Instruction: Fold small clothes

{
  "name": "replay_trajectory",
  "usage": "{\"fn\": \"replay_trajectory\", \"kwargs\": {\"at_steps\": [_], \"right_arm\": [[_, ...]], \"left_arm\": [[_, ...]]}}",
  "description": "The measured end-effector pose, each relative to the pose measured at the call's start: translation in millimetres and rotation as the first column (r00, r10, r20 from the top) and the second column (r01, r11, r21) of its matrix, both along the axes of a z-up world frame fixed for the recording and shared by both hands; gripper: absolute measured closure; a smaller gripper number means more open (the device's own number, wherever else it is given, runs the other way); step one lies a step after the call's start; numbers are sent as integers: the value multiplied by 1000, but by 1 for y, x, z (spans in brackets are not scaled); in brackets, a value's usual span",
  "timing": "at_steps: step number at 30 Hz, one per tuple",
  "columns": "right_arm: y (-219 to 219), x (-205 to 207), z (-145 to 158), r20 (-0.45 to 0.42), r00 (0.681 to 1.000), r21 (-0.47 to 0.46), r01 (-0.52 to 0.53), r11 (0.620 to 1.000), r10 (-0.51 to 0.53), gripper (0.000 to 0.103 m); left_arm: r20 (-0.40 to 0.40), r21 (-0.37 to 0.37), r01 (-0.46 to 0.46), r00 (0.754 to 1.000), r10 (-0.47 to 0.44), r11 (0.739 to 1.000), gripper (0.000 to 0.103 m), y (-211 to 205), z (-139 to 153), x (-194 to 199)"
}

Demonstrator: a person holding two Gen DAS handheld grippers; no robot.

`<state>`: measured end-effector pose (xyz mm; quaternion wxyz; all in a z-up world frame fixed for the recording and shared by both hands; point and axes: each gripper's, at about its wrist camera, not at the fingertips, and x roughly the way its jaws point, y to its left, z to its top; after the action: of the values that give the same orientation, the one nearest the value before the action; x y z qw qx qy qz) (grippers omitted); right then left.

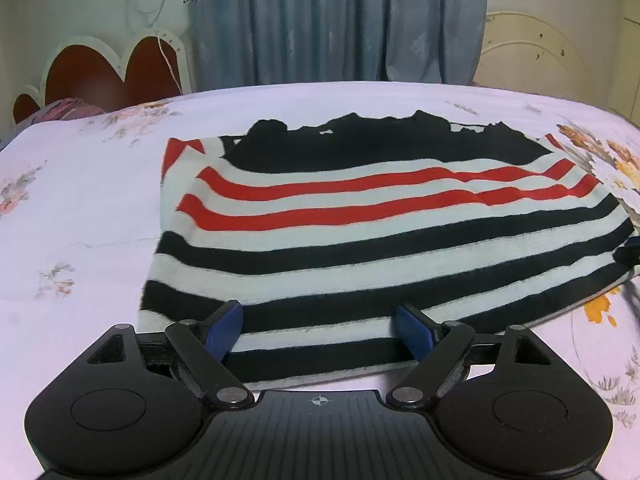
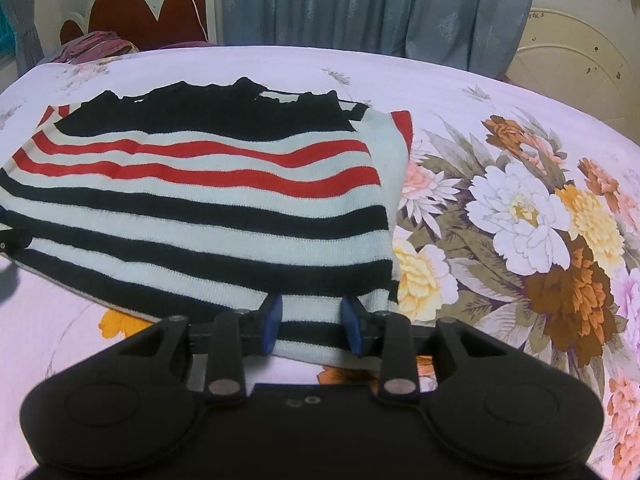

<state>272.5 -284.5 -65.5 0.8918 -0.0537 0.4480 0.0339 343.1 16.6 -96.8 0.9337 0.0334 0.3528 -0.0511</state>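
The black, white and red striped knit sweater [image 1: 360, 232] lies flat on the floral pink bedsheet [image 1: 80, 208], sleeves apparently tucked in, collar toward the curtain. Both grippers sit at the near hem, probably to lift it and fold it away. The left gripper [image 1: 318, 330] stands wide, fingers straddling the hem; the right gripper [image 2: 311, 322] stands narrower, its blue pads [image 2: 273, 322] flanking the corner without clearly pinching. Plenty of open bed beyond the collar and right, over the flowers.
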Motion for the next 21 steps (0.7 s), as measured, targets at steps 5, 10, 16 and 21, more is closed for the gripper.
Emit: {"fn": "replay_trajectory", "kwargs": {"at_steps": [5,10,16,21], "right_arm": [[-15,-20,2,-4,1000,-10,-4,1000,3,74],[-6,-15,6,-14,1000,-40,6,999,-6,74],[-15,-13,3,-21,1000,-5,3,1000,-3,74],[-18,-16,11,2,1000,48,26,999,-26,71]], "left_arm": [[-6,-39,-51,999,51,998,20,29,-3,-13],[-28,4,-77,997,77,997,20,20,-1,-8],[-37,4,-77,996,78,997,20,21,0,-8],[-32,2,-86,996,86,996,20,22,9,-14]]}}
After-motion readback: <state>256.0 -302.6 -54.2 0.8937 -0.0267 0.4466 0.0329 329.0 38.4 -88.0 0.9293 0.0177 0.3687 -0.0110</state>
